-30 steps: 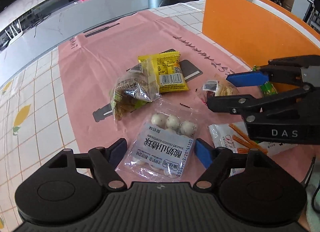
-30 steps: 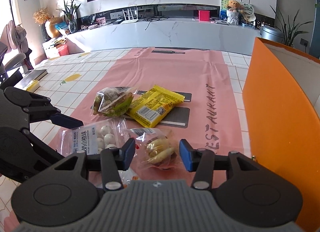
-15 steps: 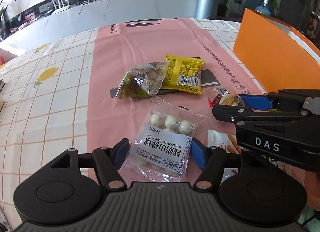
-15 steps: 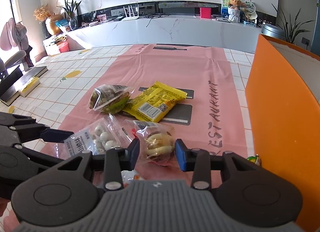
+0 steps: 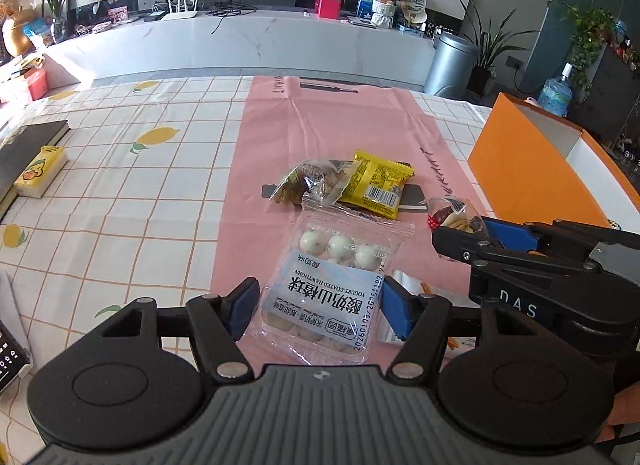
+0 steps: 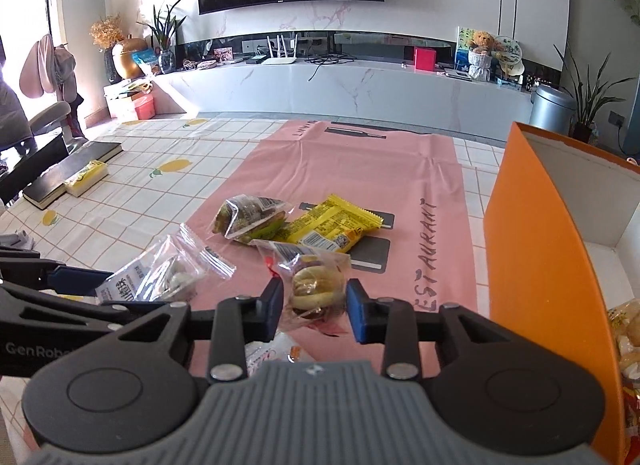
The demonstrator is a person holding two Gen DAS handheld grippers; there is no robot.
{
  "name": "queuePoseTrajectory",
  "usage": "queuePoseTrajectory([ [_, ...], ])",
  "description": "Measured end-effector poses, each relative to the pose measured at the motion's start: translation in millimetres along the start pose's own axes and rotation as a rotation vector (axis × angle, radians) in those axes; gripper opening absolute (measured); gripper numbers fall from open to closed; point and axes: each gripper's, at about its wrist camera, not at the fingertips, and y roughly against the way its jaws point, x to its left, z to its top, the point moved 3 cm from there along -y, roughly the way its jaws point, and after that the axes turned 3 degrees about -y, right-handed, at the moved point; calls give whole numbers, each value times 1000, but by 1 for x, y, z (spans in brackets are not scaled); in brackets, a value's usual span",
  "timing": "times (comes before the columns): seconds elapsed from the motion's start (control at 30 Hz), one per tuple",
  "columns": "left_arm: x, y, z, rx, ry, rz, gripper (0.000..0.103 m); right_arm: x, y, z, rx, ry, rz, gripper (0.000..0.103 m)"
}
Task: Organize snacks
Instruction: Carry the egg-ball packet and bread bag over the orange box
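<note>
A clear bag of white yogurt hawthorn balls [image 5: 332, 277] sits between the blue pads of my left gripper [image 5: 320, 305], which is shut on it and holds it off the pink mat [image 5: 320, 125]. My right gripper [image 6: 314, 301] has a small clear bag of mixed snacks [image 6: 316, 285] between its pads. Its jaws are closing and press on the bag, which hangs just above the mat. In the left wrist view the right gripper [image 5: 460, 237] reaches in from the right with that bag [image 5: 448, 215] at its tips. The open orange box [image 6: 532, 245] stands to the right.
A yellow packet [image 5: 378, 183] and a clear bag of green-brown snacks [image 5: 308, 181] lie together mid-mat. A white packet of stick snacks [image 6: 272, 349] lies under the grippers. Some snacks [image 6: 628, 329] are inside the box. A black book and a yellow pack [image 5: 40, 171] lie far left.
Both grippers narrowed onto their bags and rose, lifting them off the mat. The left gripper rolled level, and its view swung round to face the far counter.
</note>
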Motion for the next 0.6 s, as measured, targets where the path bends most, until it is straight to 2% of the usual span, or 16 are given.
queuePoseTrajectory([
  [0.37,-34,55,15,-63,-14,-34,75,-15,79,5,-6,-74,-1,31],
  [0.6,-67,83,29,-121,-43,-104,75,-39,135,16,-58,-58,-40,31],
])
